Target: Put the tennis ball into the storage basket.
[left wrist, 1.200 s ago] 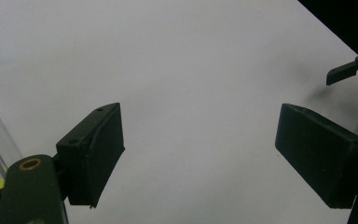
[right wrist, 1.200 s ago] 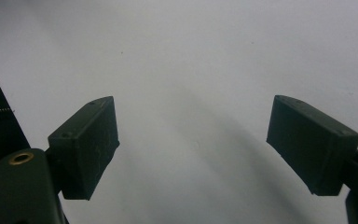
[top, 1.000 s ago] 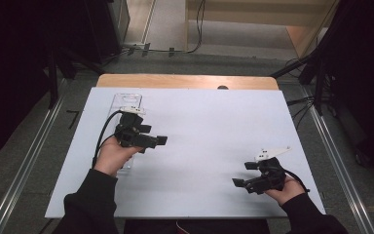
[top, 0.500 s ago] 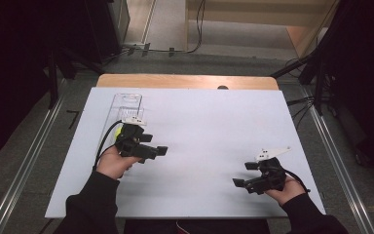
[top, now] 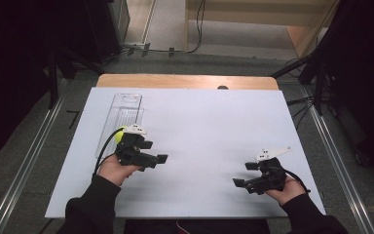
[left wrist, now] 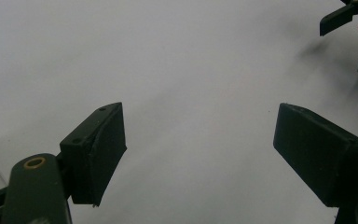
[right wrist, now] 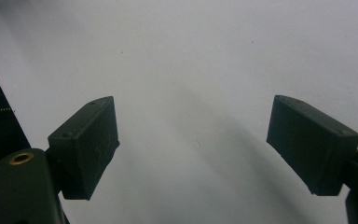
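White bench (top: 204,126) is faced; the clear ribbed plastic tray (top: 121,117) lies at ten o'clock. Left gripper (top: 161,158) and right gripper (top: 237,183) are held open, empty; the tray is judged the next reach.

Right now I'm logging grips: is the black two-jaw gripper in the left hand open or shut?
Open. The black two-jaw left gripper shows its jaws wide apart with bare white table sheet between them.

Clear plastic tray (top: 121,119), apparently empty, flat on table's far-left area.
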Tool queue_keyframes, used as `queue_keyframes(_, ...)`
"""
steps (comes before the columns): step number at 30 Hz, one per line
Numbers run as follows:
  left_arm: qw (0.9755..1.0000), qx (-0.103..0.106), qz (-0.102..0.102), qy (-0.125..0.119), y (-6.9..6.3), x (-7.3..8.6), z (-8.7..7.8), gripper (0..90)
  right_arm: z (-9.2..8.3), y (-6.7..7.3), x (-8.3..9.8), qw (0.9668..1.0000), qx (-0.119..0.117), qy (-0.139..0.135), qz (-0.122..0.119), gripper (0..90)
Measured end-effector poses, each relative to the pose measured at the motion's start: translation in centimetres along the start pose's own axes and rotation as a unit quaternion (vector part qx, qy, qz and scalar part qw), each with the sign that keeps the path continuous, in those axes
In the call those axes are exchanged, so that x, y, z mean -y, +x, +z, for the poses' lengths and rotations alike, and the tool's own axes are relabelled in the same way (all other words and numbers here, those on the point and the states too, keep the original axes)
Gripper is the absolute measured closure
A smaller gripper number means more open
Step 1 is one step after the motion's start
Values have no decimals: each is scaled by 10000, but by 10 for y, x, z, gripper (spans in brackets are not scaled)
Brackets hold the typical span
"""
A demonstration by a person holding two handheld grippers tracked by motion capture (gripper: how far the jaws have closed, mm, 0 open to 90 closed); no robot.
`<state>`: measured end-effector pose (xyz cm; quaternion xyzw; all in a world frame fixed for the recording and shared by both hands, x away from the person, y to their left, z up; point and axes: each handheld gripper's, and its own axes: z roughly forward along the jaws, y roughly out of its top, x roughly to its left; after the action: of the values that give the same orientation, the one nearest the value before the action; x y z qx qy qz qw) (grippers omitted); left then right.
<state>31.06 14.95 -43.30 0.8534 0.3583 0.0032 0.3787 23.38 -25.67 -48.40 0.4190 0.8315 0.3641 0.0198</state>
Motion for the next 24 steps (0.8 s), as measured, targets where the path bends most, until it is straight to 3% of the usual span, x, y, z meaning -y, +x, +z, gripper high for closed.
queue_keyframes(24, 9994, 113, 263, 172, -5, 33, 2, 174, 0, 0, 0, 10000, 16, 3, -2, 146)
